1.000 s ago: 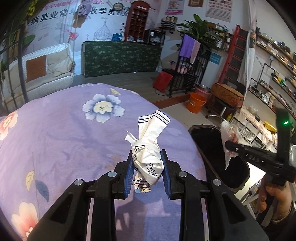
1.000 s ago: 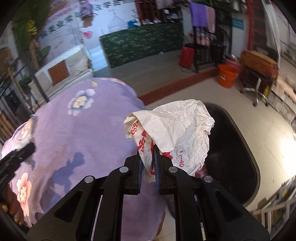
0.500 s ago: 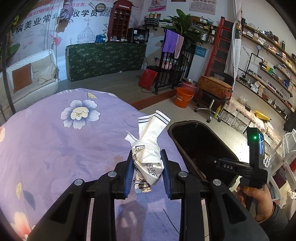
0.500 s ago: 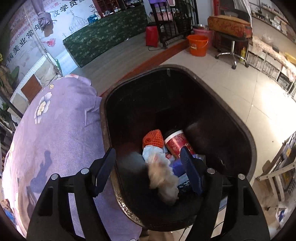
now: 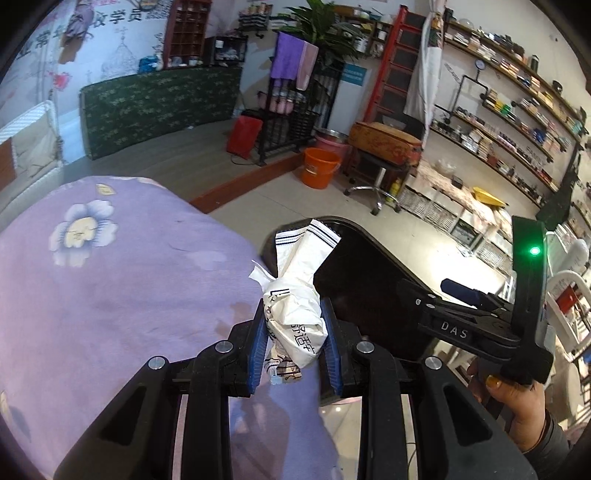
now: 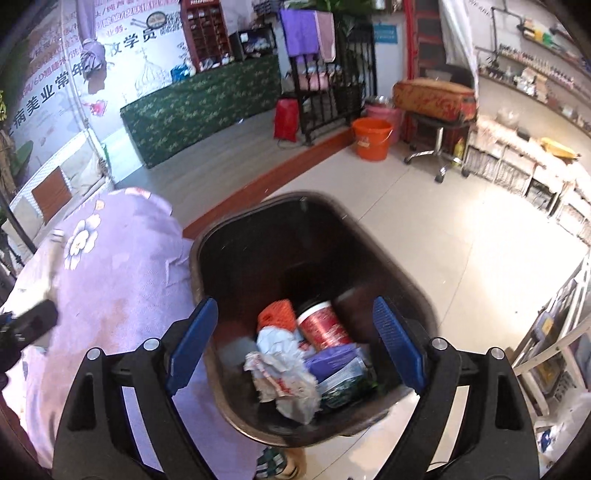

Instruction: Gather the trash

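Place: small shop / salon-type room, w/ lounge corner
Shelves: wall shelves (image 5: 517, 92) packed w/ bottles & boxes, right side
Signage: wall poster (image 6: 48, 92) w/ Chinese text
Counter: long, green patterned cloth (image 6: 207, 107)
Seating: rolling stool (image 5: 380, 147), white sofa (image 5: 29, 147)
Floor: tile, orange bucket (image 6: 371, 138), red ladder (image 5: 391, 74)
Extras: potted plant (image 5: 325, 29), purple floral tablecloth (image 5: 110, 288)

Dark trash bin (image 6: 413, 291) stands on tiled floor (image 6: 461, 236) beside purple floral tablecloth (image 5: 110, 295).

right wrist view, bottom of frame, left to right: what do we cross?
Purple floral cloth → left blue pad → crumpled white wrapper in the dark bin → right blue pad → tiled floor.
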A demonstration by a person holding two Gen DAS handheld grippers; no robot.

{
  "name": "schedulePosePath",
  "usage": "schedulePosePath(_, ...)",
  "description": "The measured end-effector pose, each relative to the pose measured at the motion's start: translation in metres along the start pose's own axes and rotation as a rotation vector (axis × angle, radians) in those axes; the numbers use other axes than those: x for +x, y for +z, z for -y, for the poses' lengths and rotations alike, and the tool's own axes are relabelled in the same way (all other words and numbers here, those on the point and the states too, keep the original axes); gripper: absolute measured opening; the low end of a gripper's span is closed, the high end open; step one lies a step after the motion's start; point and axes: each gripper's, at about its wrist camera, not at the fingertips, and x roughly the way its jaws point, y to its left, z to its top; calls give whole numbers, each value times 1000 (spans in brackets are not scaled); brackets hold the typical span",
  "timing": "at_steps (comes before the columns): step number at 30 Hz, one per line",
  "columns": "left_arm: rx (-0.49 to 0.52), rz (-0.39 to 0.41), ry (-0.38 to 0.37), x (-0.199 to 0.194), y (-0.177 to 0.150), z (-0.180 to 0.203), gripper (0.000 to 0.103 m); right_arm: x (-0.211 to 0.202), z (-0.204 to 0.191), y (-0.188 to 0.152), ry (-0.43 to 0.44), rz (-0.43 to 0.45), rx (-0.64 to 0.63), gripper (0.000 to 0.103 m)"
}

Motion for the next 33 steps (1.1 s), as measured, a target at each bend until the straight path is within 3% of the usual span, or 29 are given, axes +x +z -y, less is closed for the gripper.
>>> schedulePosePath(9,62,-96,-86,49,11,44,27,-18,41,-1,-75,41,56,87)
schedulePosePath(20,122,-165,-82,85,10,75,29,-19,76,-4,-125,45,117,87)
schedulePosePath(22,128,-188,-89,93,10,79,37,-19,78,-4,-130,45,120,87)
schedulePosePath(24,125,-208,-105,97,13,77,63,-19,80,-5,-132,42,125,87)
schedulePosePath(26,127,-212,-101,99,12,77,73,-19,82,-6,-133,41,129,87)
schedulePosePath(30,131,-209,-97,96,9,74,82,-19,80,-5,-136,46,133,87)
schedulePosePath(33,132,-185,-90,86,9,74,82,-19,78,-4,-133,49,136,88)
